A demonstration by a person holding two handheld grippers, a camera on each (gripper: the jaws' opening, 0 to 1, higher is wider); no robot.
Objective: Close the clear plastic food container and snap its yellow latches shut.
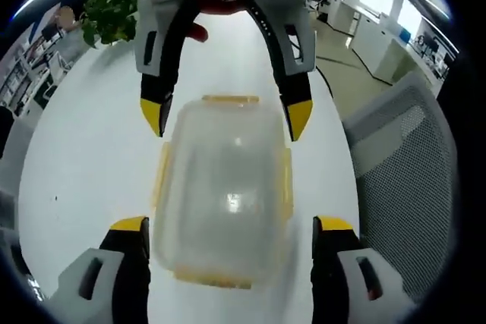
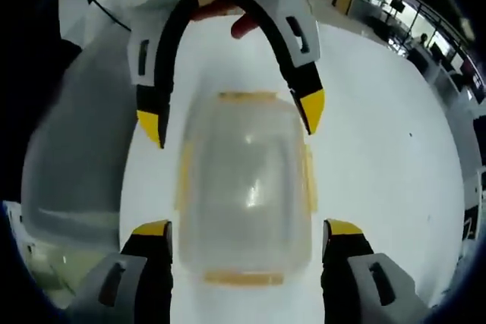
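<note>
My left hand-held gripper (image 1: 229,229) and my right hand-held gripper (image 2: 248,233) face each other across the white bench (image 1: 91,157), jaws spread wide at either end of the clear container (image 1: 222,195). It sits flat between them, lid on, yellow latches (image 1: 161,174) along its edges.

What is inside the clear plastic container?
Through the lid of the clear plastic container nothing is visible inside; glare and blur hide details. It rests on the white table.
</note>
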